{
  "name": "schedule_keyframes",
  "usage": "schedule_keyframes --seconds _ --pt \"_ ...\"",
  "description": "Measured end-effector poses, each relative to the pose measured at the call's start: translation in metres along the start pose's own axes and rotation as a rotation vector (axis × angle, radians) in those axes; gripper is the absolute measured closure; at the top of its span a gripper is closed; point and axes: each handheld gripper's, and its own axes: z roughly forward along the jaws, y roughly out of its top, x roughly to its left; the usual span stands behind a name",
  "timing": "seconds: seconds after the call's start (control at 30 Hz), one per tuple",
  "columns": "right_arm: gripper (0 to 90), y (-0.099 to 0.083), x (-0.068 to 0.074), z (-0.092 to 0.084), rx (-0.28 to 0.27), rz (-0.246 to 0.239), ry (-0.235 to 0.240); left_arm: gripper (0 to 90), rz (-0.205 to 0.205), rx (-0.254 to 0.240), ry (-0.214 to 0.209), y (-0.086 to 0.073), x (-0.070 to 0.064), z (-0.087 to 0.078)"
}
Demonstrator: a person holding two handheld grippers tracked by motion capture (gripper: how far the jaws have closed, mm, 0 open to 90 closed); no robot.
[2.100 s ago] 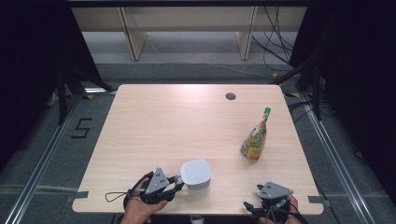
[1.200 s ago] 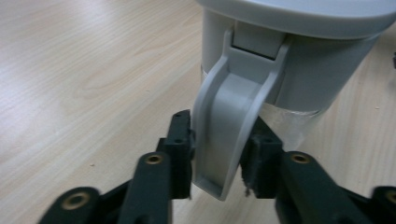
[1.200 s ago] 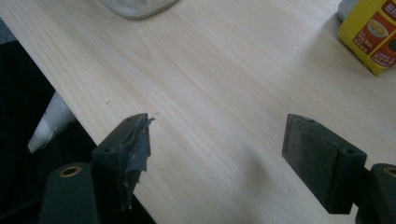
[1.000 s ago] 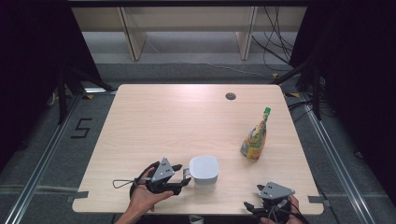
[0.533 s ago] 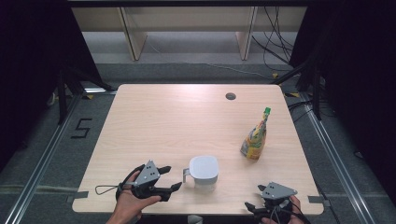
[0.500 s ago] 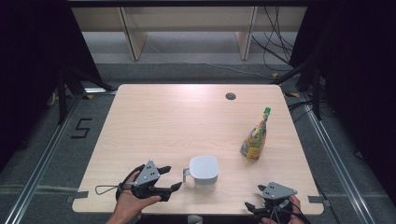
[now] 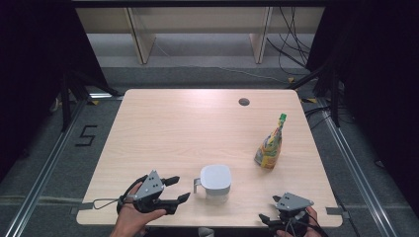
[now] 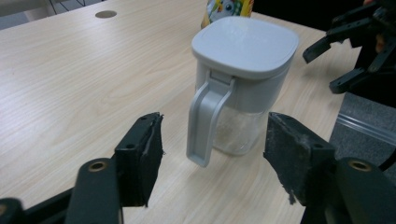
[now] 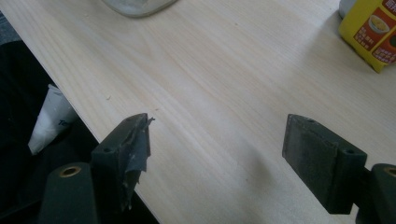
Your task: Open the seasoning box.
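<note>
So the left gripper [image 7: 177,188] has backed off toward the near-left corner of the table [image 7: 188,123] and sits apart from the jug [image 7: 215,181] now. About a second ago it was right up against the jug's left side, with the jaws around the handle area; two seconds ago the jug was also a bit further left. So the jug has been nudged or set down, then let go. The jaws have just been closing a little again, but they're still spread with nothing between them. In the left gripper view the pads [image 8: 144,154] stand on either side of bare table, and the jug's handle [image 8: 208,123] is just ahead, not touched.

My read: this is a release, and the jug is placed where it's meant to stand, upright with the white lid [image 8: 245,39] on.

The jug is just to the right of the left gripper, handle pointing back at it, near the front edge at the middle of the table. The right gripper [image 7: 276,221] rests at the near-right edge, jaws spread and empty, and hasn't budged. The pouch [image 7: 269,148] stands further back on the right, well apart from the jug.
</note>
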Motion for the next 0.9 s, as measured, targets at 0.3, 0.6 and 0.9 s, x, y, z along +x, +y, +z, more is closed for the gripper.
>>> schedule_keyframes --seconds 0.3,0.6,0.9 --pt "23.7 0.000 -0.002 0.003 -0.005 -0.023 0.013 65.1 0.062 -0.050 0.001 0.016 -0.002 0.000" --pt "17.0 0.001 -0.002 0.002 -0.029 -0.029 -0.018 83.4 0.074 -0.082 -0.030 0.029 -0.005 0.011" --pt "19.2 0.003 -0.001 0.001 -0.047 -0.051 -0.043 86.3 0.055 -0.069 -0.049 0.040 -0.002 0.029"
